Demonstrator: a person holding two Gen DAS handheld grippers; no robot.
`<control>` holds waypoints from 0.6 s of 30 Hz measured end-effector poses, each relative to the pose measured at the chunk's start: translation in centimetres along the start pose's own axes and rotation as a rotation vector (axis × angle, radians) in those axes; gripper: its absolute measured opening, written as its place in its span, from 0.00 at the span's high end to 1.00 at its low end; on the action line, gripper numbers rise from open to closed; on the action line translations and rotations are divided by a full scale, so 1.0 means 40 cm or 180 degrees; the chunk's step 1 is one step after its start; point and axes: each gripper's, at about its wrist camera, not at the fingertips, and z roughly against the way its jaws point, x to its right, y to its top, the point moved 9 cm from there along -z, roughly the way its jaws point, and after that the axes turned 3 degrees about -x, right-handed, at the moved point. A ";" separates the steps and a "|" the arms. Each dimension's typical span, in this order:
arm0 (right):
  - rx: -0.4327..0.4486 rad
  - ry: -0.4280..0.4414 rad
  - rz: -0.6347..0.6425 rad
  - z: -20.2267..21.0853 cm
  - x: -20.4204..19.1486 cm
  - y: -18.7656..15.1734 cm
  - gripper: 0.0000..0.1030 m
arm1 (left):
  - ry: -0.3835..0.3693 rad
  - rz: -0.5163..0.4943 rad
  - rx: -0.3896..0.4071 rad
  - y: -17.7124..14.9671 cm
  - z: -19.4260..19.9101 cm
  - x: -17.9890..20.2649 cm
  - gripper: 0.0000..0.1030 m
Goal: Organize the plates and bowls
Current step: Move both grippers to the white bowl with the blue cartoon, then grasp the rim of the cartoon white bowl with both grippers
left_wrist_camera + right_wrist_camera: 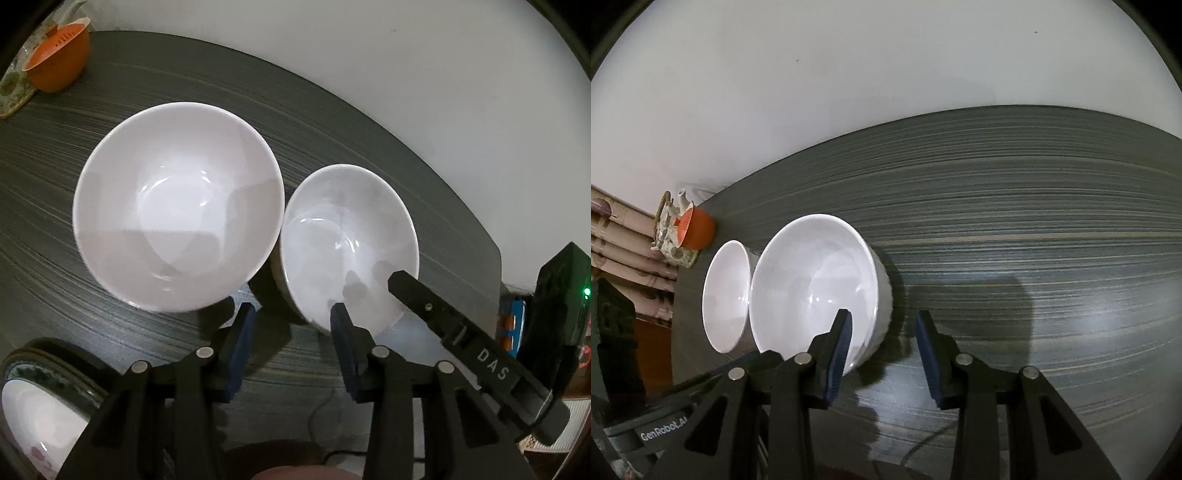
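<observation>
Spanning dark streaked table, white wall

Right of bowls: dark table lies bare, wide room.
Between bowls: large bowl and small bowl almost touch, no passage.
Far left corner: orange pot blocks.
Near left: patterned plate stands at the edge.

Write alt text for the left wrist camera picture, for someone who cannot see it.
Two empty white bowls sit side by side on a dark streaked table, the larger bowl left of the smaller bowl. The left gripper hangs open before them; the right gripper's finger reaches into the smaller one.
</observation>
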 end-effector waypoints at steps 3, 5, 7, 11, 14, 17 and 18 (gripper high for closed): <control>-0.0009 0.0039 0.0013 -0.015 -0.007 0.003 0.64 | -0.0026 0.0059 0.0000 0.012 -0.014 0.000 0.74; -0.0013 0.0069 -0.0011 -0.020 -0.004 0.004 0.65 | -0.0037 0.0080 -0.0011 0.018 -0.024 0.003 0.78; -0.0019 0.0104 -0.0017 -0.024 -0.001 0.005 0.65 | -0.0043 0.0100 0.0011 0.026 -0.029 0.002 0.82; -0.0062 0.0206 -0.0082 -0.025 0.014 -0.004 0.80 | 0.0007 0.0027 0.0070 0.034 -0.031 0.006 0.83; -0.0049 0.0228 -0.0130 -0.019 0.019 -0.012 0.80 | 0.0018 -0.0036 0.0072 0.023 -0.027 0.012 0.83; -0.0059 0.0187 -0.0130 -0.012 0.016 -0.030 0.80 | 0.0037 -0.0079 0.0052 0.010 -0.034 0.024 0.83; -0.0058 0.0181 -0.0129 -0.008 0.012 -0.034 0.80 | 0.0034 -0.0099 0.0052 0.004 -0.029 0.028 0.83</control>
